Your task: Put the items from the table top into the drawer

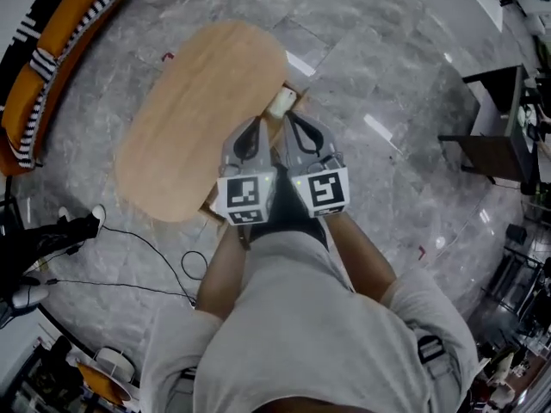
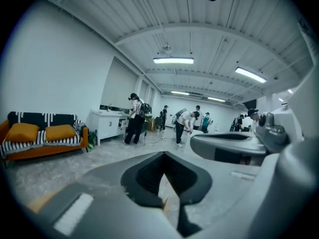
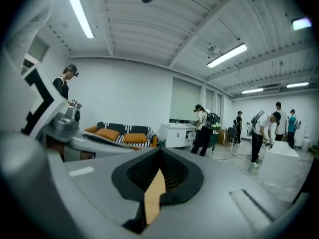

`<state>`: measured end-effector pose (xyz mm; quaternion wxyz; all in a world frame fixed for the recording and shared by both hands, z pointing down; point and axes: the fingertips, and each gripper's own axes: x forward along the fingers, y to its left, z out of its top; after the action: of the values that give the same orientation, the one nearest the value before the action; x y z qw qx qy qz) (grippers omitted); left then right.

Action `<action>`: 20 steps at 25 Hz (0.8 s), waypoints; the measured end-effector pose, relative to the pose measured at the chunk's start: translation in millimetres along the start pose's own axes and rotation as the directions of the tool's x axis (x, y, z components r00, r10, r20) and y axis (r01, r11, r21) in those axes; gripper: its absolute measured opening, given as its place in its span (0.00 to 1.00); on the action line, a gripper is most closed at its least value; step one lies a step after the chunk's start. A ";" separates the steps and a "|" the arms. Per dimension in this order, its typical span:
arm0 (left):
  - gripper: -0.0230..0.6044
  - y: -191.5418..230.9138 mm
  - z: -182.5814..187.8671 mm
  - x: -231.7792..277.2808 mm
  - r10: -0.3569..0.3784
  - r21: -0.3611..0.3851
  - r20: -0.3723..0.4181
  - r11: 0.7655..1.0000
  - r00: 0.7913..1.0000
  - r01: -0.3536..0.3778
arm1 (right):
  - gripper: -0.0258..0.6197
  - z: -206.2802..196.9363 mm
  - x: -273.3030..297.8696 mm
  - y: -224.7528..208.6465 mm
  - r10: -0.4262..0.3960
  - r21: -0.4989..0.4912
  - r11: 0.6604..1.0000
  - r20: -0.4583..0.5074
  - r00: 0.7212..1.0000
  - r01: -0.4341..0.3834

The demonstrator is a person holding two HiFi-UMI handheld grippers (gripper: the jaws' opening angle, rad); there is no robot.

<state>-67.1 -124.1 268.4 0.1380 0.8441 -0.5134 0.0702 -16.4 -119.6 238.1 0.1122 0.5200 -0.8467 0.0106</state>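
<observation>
The wooden table top (image 1: 198, 119) is bare, so we think the job is nearly done. A white thing (image 1: 281, 102) sits in what looks like the open drawer (image 1: 298, 92) at the table's edge. Our left gripper (image 1: 256, 121) and right gripper (image 1: 291, 115), just above that edge, are both squeezed together and empty

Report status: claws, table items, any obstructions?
Shut and empty: left claw, right claw, side by side over the table edge. Bare wooden table top; small white item at its edge. Nothing blocking.

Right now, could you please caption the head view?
Left gripper and right gripper side by side, shut, above an oval wooden table.
</observation>
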 end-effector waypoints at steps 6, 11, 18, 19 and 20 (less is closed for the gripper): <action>0.07 -34.6 60.5 -58.7 -0.009 0.054 0.143 0.999 0.990 0.001 | 0.05 51.5 -56.5 11.9 -0.039 -0.053 0.998 0.084 0.996 0.044; 0.07 -48.9 79.7 -77.8 0.010 0.075 0.197 0.997 0.980 -0.025 | 0.05 79.3 -73.1 17.6 -0.026 -0.122 0.992 0.145 0.989 0.044; 0.07 -64.2 111.1 -54.0 0.006 0.069 0.212 0.997 0.977 -0.021 | 0.05 115.5 -84.4 -5.3 0.008 -0.147 0.989 0.194 0.981 0.021; 0.07 -68.2 115.2 -48.7 0.008 0.065 0.219 0.998 0.976 -0.023 | 0.05 116.8 -87.1 -10.2 0.009 -0.149 0.989 0.187 0.982 0.019; 0.07 -73.3 117.9 -43.0 0.009 0.061 0.226 0.998 0.974 -0.023 | 0.05 116.5 -88.8 -15.7 0.009 -0.148 0.989 0.183 0.983 0.018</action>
<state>-24.8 -91.8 133.1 0.0517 0.8464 -0.5300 -0.0087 15.1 -64.5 105.1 0.0723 0.5108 -0.8507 -0.1009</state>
